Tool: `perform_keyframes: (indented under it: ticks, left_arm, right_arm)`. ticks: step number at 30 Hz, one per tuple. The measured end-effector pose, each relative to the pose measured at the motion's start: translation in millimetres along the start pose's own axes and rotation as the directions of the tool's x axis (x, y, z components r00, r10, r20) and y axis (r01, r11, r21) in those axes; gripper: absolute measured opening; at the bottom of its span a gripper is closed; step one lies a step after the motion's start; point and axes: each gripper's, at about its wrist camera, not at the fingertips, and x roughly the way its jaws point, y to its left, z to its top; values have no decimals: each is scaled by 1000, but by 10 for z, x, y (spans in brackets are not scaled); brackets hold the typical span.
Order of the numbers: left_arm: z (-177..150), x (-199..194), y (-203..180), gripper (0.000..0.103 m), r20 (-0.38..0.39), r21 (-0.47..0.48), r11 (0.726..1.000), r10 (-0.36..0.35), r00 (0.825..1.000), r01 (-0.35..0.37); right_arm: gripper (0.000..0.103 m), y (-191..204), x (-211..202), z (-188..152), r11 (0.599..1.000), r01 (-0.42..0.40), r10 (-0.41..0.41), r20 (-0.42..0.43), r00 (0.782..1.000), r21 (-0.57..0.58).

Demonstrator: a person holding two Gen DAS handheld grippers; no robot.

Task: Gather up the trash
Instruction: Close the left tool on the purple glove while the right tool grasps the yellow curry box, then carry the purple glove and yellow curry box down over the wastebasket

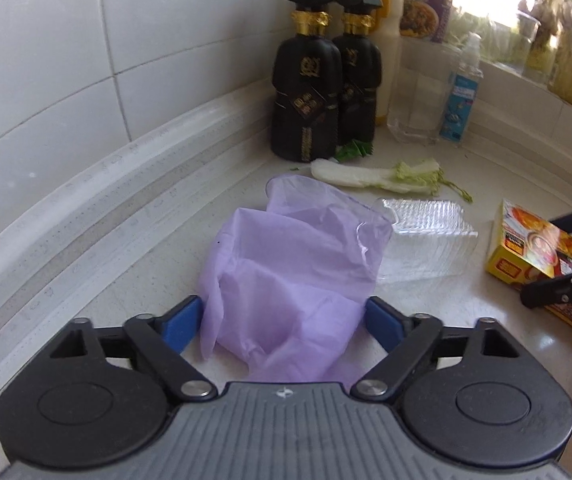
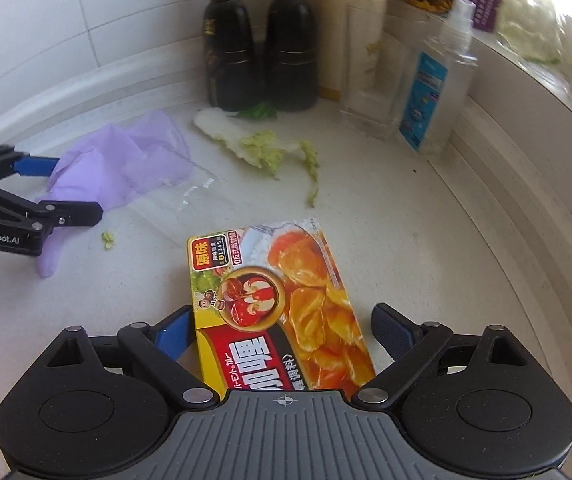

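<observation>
Each black plastic hand-held gripper, left point(image 1: 282, 322) and right point(image 2: 282, 334), is built on a grey ribbed central housing marked with a small crosshair symbol. Two round black discs flank the housing. Black link arms are joined by silver pivot pins. Blue pads point(image 1: 182, 322) line the fingers. White "GenRobot.AI" lettering is printed on the left unit's side.

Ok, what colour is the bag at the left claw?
Pale purple bag, clearest in the left wrist view.
</observation>
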Motion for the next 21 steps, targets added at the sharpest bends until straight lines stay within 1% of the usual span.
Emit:
perform_keyframes:
  ticks: [1, 2, 3, 4, 5, 6, 7, 8, 9, 11, 13, 16, 21]
  left_arm:
    - [0, -6, 9, 71, 7, -11, 1000, 7, 1000, -6]
    - [-1, -13, 19, 67, 14, -22, 1000, 15, 1000, -14]
    - [0, -16, 30, 59, 18, -31, 999, 22, 1000, -21]
    - [2, -22, 42, 50, 23, -39, 999, 27, 999, -27]
    - [5, -28, 58, 44, 26, -47, 998, 32, 999, -30]
    - [9, -32, 78, 34, 27, -58, 998, 37, 999, -35]
    - [15, -35, 98, 26, 26, -68, 997, 44, 999, -42]
    - [21, -40, 119, 22, 26, -79, 996, 50, 998, -48]
    - [24, -42, 141, 16, 24, -92, 995, 51, 998, -49]
    - [25, -65, 177, 12, 25, -111, 993, 49, 998, -46]
    - [26, -109, 180, 9, 41, -107, 993, 54, 998, -49]
    - [45, -209, 159, 8, 76, -87, 995, 60, 995, -54]
    - [142, -382, 152, 7, 127, -80, 996, 47, 991, -37]
  right_arm:
    - [92, -9, -8, -5, 1000, -1, 1, 4, 1000, 4]
    - [90, -14, -13, -7, 1000, -3, 3, 7, 1000, 6]
    - [88, -13, -20, -5, 1000, -2, 2, 11, 1000, 5]
    - [83, -10, -30, -2, 1000, -1, 1, 17, 1000, 1]
    - [82, -6, -42, -3, 1000, -1, 1, 21, 1000, 0]
    - [82, -5, -50, 2, 1000, -2, 2, 23, 1000, 0]
    - [82, -3, -57, 7, 1000, -3, 3, 27, 1000, 1]
    - [81, 1, -66, 12, 1000, -2, 2, 33, 999, 2]
    - [81, 3, -79, 16, 1000, -2, 2, 40, 999, 4]
    - [81, 7, -112, 29, 1000, -7, 6, 54, 999, 12]
    - [81, 5, -150, 51, 1000, -6, 5, 72, 997, 18]
    - [80, 2, -229, 98, 999, -3, 0, 95, 995, 32]
    - [80, 28, -388, 219, 999, 4, -8, 123, 992, 34]
